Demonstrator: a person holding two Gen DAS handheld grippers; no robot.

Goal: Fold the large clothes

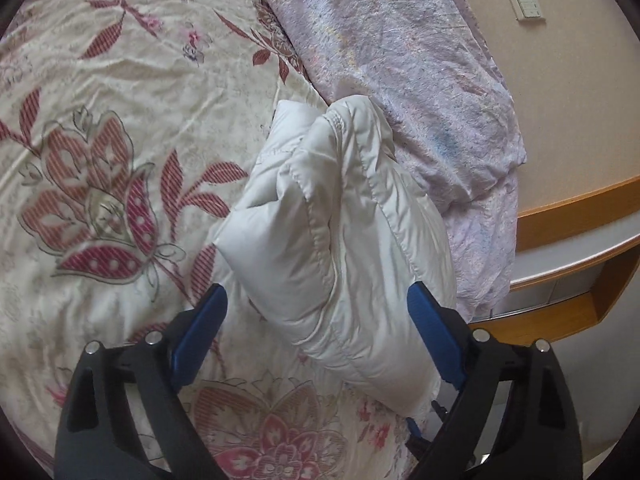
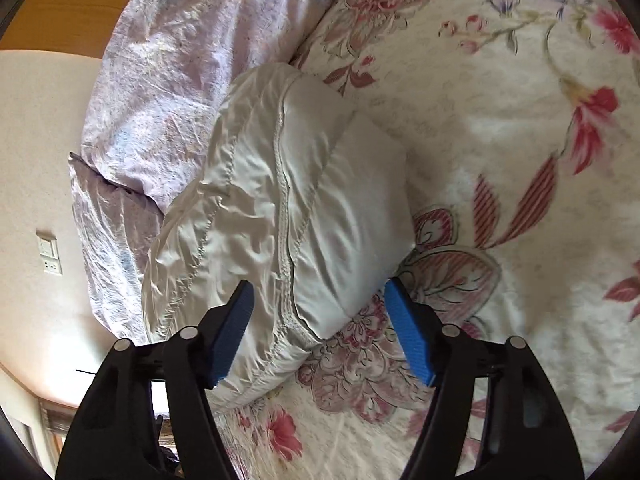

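A white quilted puffer jacket [image 1: 340, 232] lies bunched into a thick bundle on the floral bedspread [image 1: 100, 140]. My left gripper [image 1: 318, 300] is open, its blue fingers [image 1: 200, 332] on either side of the bundle's near end, not squeezing it. In the right wrist view the same jacket [image 2: 280, 220] lies as a rolled mass. My right gripper [image 2: 320, 300] is open and straddles the jacket's near end, with the bedspread [image 2: 500, 120] to the right.
A crumpled lilac duvet [image 1: 400, 60] lies along the bed's edge just beyond the jacket; it also shows in the right wrist view [image 2: 168, 60]. A wooden bedside shelf [image 1: 572, 248] and a wall with sockets [image 1: 524, 0] stand past it.
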